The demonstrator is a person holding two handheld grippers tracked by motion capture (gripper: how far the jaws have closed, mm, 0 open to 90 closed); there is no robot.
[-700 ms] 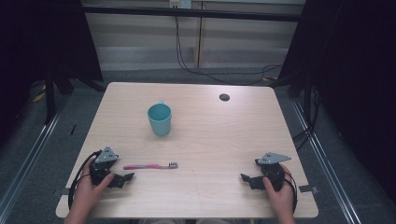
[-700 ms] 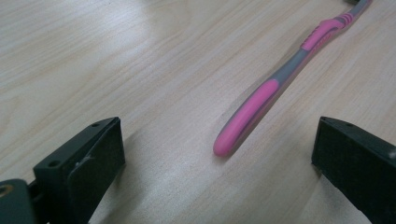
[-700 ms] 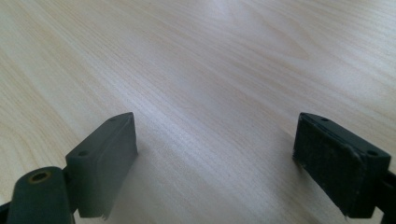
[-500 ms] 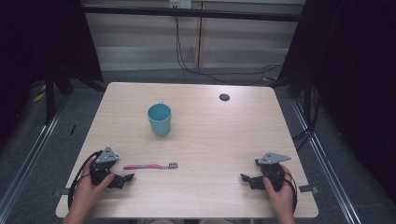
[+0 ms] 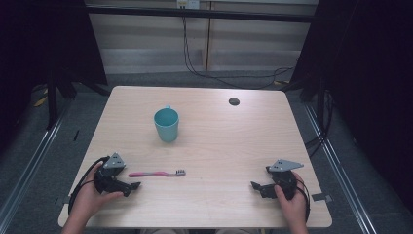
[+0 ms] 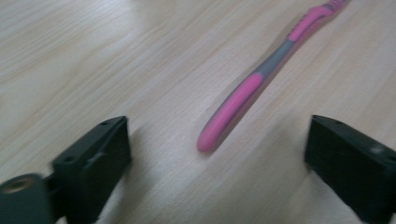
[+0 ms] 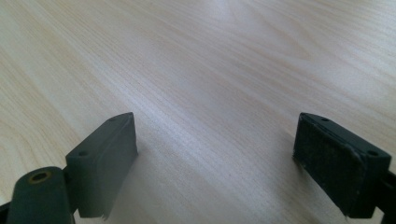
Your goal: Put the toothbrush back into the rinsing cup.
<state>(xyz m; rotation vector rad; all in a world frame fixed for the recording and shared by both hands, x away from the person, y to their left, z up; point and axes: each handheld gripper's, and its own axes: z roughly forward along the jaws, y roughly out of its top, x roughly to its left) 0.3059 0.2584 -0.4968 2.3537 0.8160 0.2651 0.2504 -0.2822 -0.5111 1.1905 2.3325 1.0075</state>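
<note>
— Starting from our left gripper: its jaws stand wide apart with nothing pressed between them, low over the table. Ahead of the gap lies the butt end of the pink toothbrush, just clear of both pads.

— And the handle's direction from there?

— Away from us, we'd say. In the left gripper view the long axis runs from between the jaws up and off to the right, so the handle leads outward rather than across the gap. From the high view the toothbrush lies flat, roughly parallel to the near edge, bristle head toward the table's middle, butt toward our left gripper.

— Our right gripper?

— Well apart. Its jaws are spread too, over bare wood; from above the right gripper sits at the far side of the near edge. We judge the left hand clearly nearer.

— Anything beyond?

— A teal cup stands upright farther back, above the toothbrush, not touching it.
</note>
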